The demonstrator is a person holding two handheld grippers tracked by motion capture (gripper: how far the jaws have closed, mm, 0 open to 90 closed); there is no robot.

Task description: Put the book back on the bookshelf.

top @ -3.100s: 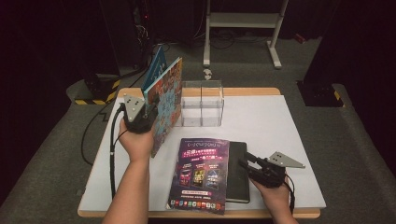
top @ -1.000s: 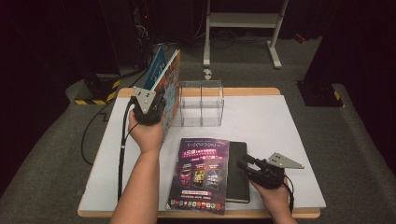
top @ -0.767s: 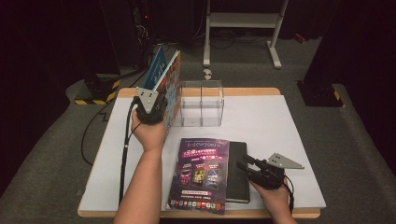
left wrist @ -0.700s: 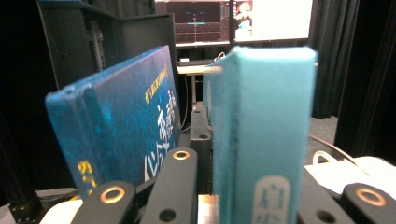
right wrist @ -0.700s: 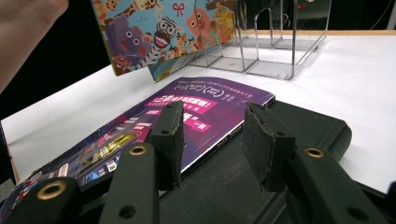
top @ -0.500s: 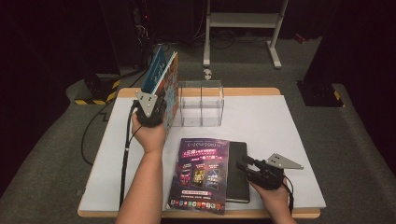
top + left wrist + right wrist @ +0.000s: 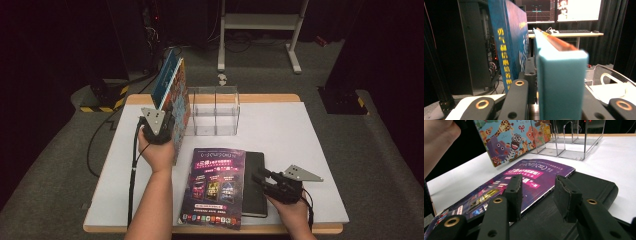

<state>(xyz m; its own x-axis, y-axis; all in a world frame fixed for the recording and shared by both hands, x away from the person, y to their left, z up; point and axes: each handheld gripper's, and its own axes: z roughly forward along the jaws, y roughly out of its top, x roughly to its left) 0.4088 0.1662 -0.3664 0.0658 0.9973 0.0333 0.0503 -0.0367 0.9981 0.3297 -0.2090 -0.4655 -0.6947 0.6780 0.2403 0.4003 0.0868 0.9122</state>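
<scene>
My left gripper (image 7: 161,126) is shut on the near edge of a colourful picture book (image 7: 180,107), which stands on edge just left of the clear acrylic rack (image 7: 215,111). In the left gripper view the book's teal edge (image 7: 561,82) sits between the jaws, with a blue book (image 7: 509,37) upright behind it. A purple magazine (image 7: 215,187) lies flat, overlapping a black notebook (image 7: 255,185). My right gripper (image 7: 260,177) hovers low over that notebook (image 7: 594,185), open, with nothing between its fingers (image 7: 515,192). The magazine's corner (image 7: 529,178) lies just beyond them.
The white table (image 7: 280,125) has bare room to the right of the rack and along its left side. The left gripper's cable (image 7: 134,170) trails along the forearm. A metal stand (image 7: 260,22) stands on the floor behind the table.
The left hand has carried the picture book from a leaning pose toward the rack, then lowered it a little beside the blue book. The right hand and gripper have stayed still.
</scene>
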